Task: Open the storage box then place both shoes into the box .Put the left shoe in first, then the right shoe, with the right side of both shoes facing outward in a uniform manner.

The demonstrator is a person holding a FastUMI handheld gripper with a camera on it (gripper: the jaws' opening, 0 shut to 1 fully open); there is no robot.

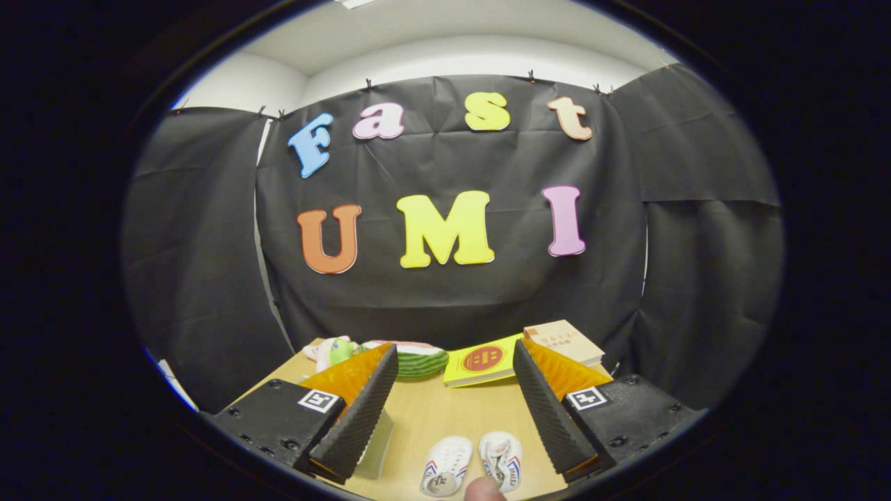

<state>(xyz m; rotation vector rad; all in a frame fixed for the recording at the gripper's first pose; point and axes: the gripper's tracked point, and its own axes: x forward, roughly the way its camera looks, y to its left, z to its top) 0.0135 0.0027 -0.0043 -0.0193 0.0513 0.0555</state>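
Two small white shoes with red and blue stripes lie side by side on the wooden table (pixel 431 417), between my fingers and close to me: one shoe (pixel 445 465) on the left, the other shoe (pixel 501 458) on the right. My gripper (pixel 454 358) is held above the table, open wide, with nothing between its fingers. A pale, translucent edge of the storage box (pixel 376 445) shows just behind my left finger (pixel 358 414), mostly hidden by it. A person's fingertip (pixel 482 489) pokes in right before the shoes.
At the table's far side lie a yellow book (pixel 480 360), a tan book (pixel 565 341), a green-and-pink watermelon-slice toy (pixel 418 358) and a small plush toy (pixel 330 350). Black cloth walls close the booth behind and at both sides.
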